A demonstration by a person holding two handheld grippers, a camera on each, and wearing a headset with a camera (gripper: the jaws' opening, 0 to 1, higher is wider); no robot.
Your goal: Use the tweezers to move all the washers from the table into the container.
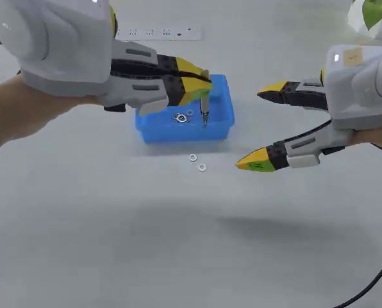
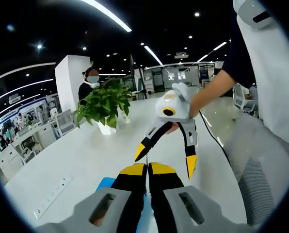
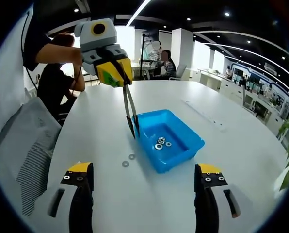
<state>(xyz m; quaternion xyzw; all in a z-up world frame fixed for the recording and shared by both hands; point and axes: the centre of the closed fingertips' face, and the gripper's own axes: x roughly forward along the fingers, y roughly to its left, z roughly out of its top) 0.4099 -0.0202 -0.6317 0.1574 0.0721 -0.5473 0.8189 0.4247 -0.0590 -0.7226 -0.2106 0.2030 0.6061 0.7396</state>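
Note:
My left gripper (image 1: 206, 82) is shut on a pair of thin tweezers (image 1: 204, 109) that point straight down over the blue container (image 1: 222, 123). Three washers (image 1: 181, 117) lie in the container. Two more washers (image 1: 193, 157) (image 1: 202, 167) rest on the white table just in front of it. My right gripper (image 1: 250, 129) hovers open to the right of them, holding nothing. In the right gripper view the left gripper (image 3: 116, 73) holds the tweezers (image 3: 130, 111) by the container (image 3: 183, 148)'s near wall, with the two table washers (image 3: 125, 164) close by.
A white power strip (image 1: 159, 32) lies at the table's far edge. A potted plant (image 2: 103, 104) stands on the far side of the table. A black cable (image 1: 370, 282) runs off the front right corner. People sit in the room behind.

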